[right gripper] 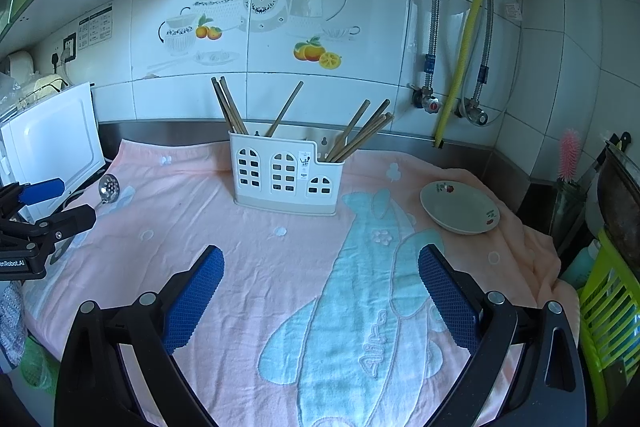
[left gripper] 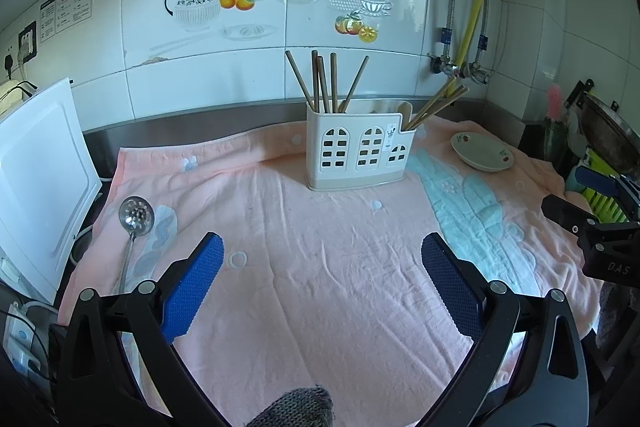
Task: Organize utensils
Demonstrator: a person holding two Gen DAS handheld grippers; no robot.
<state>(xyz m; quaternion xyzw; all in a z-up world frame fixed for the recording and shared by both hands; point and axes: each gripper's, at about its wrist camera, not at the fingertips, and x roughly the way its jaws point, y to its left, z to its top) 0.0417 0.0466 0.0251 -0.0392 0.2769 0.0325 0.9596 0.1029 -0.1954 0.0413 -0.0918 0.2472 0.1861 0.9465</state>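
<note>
Pink towelling (left gripper: 320,287) covers the desk below a tiled kitchen wall. Both the left gripper (left gripper: 322,281) and right gripper (right gripper: 320,285) hover spread wide, holding nothing. Chopsticks (left gripper: 326,83) already stand in the white utensil holder (left gripper: 356,151); the slotted spoon (left gripper: 134,227) lies at the towel's left edge. Likely best: the left gripper pinches its thin handle mid-length, lifting level.

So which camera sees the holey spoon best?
The left wrist view: the slotted spoon lies close on the towel, bowl and handle both visible. In the right wrist view only its small bowl shows, far left beside the left claw.
</note>
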